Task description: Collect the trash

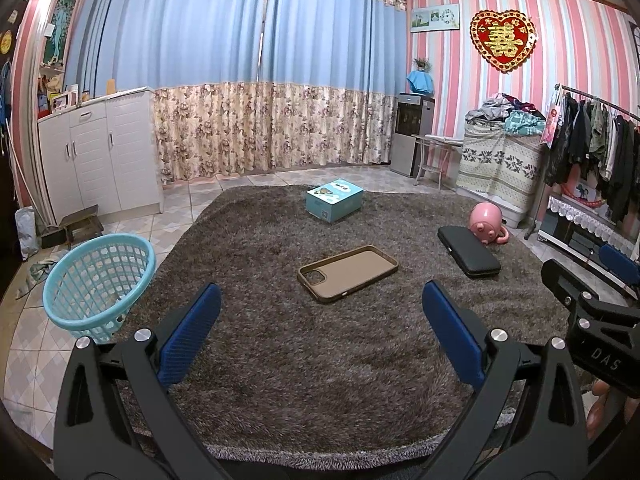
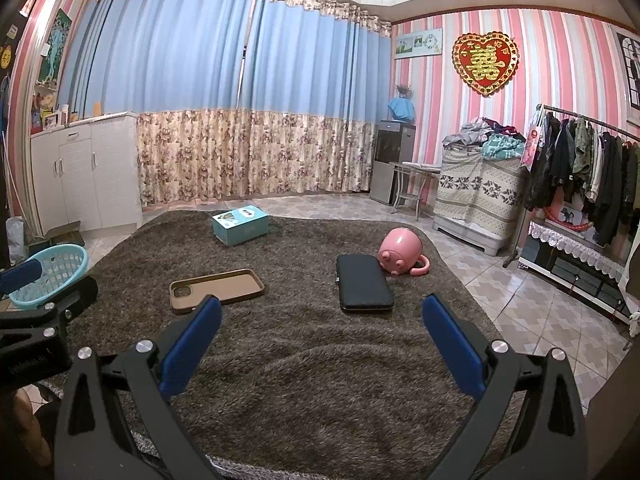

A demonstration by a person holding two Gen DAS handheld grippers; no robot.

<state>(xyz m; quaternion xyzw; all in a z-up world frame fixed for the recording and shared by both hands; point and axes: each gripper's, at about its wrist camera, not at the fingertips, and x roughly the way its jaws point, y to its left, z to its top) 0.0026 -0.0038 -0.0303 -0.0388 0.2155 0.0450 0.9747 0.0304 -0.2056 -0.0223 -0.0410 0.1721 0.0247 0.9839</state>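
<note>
Both grippers, left (image 1: 322, 312) & right (image 2: 322, 320), spread wide, empty. Brown flexible phone case (image 1: 347, 273), mid-frame: prob. light, bendy; pinch its rim.

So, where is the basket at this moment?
The basket stands at the left edge of the carpet, on the tiled floor, left of the phone case; the right wrist view shows it far left.

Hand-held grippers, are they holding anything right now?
No, nothing is held. The left hand-held gripper and the right hand-held gripper are both open above the rug.
</note>
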